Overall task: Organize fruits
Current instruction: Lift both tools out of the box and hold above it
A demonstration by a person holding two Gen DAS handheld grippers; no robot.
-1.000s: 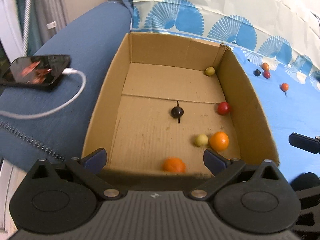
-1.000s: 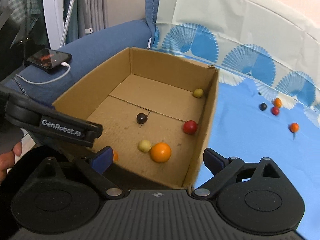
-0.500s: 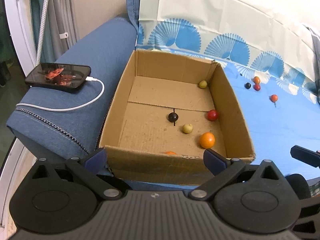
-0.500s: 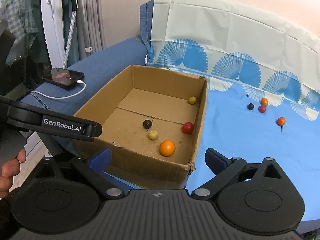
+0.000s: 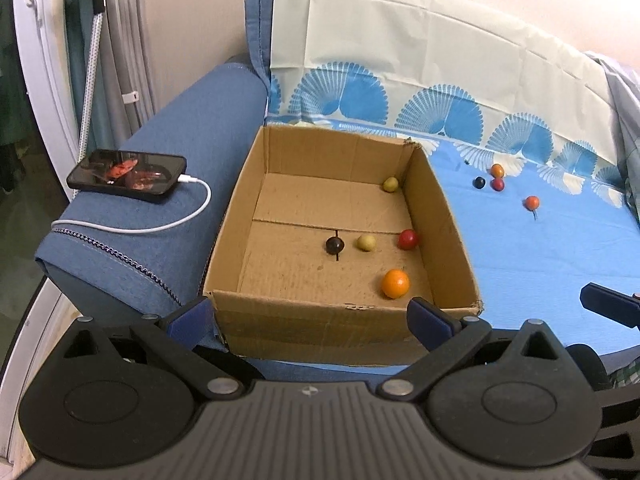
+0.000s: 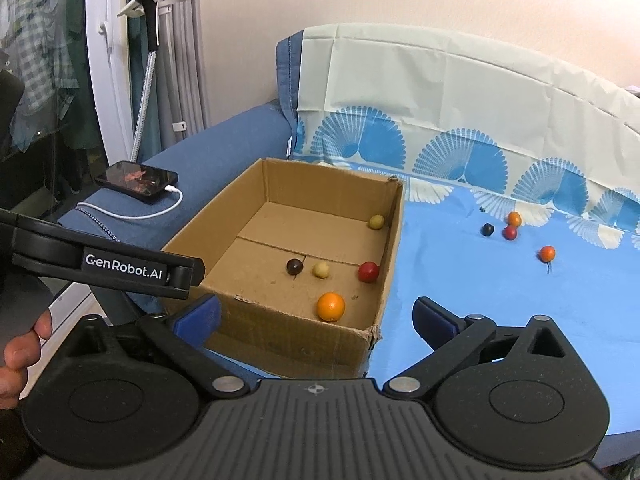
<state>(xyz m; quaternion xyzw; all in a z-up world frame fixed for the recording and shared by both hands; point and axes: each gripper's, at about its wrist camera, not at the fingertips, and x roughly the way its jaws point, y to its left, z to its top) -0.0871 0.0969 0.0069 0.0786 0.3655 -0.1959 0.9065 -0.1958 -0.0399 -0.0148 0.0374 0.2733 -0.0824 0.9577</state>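
You have one cardboard box holding five fruits: one orange, one red, one dark, two yellow-green; four more fruits lie on the blue cloth; one phone.

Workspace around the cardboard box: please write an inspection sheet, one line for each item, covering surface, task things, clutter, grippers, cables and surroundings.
Surface: blue sheet with fan pattern spread over a blue sofa.
Job's things: open cardboard box holding five visible fruits: orange fruit, red fruit, dark fruit, and two yellowish ones. Four small fruits lie loose on the sheet, right of the box.
Clutter: phone on the sofa armrest.
Grippers: left gripper and right gripper both open, holding nothing, on the near side of the box.
Cables: white charging cable plugged into the phone.
Surroundings: beige wall, white frame and curtains at left.
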